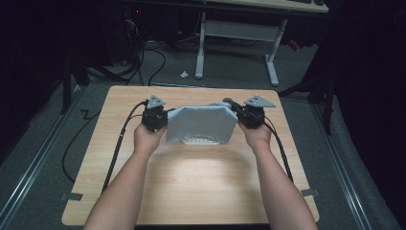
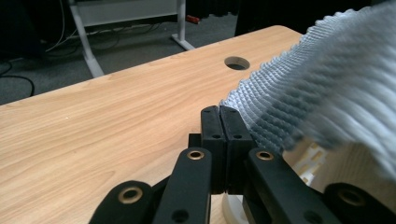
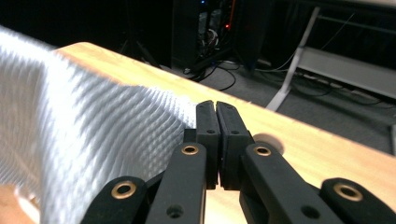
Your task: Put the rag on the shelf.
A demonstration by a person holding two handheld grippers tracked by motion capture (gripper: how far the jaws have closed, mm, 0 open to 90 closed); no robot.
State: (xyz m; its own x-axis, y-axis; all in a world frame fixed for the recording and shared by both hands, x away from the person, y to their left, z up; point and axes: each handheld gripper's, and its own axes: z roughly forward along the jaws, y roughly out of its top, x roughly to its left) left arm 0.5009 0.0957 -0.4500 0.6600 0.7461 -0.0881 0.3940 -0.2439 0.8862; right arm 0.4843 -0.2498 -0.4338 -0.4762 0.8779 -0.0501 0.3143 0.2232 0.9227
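The wooden table (image 1: 191,187) is serving as the landmark here, and the grey cloth (image 1: 201,123) is hanging stretched above its far half, between the two grippers; it is being held by its two upper corners — most likely so that it spreads flat and can be lowered open over the white object (image 1: 197,140) sitting on the table under its lower edge. The left gripper (image 1: 163,115) is pinching the cloth's left corner with its jaws pressed together; the right gripper (image 1: 238,114) is doing the same at the right corner. The high view is giving the whole span of the cloth; the left gripper view is adding the weave up close and a round hole (image 2: 236,62) in the table's far part.
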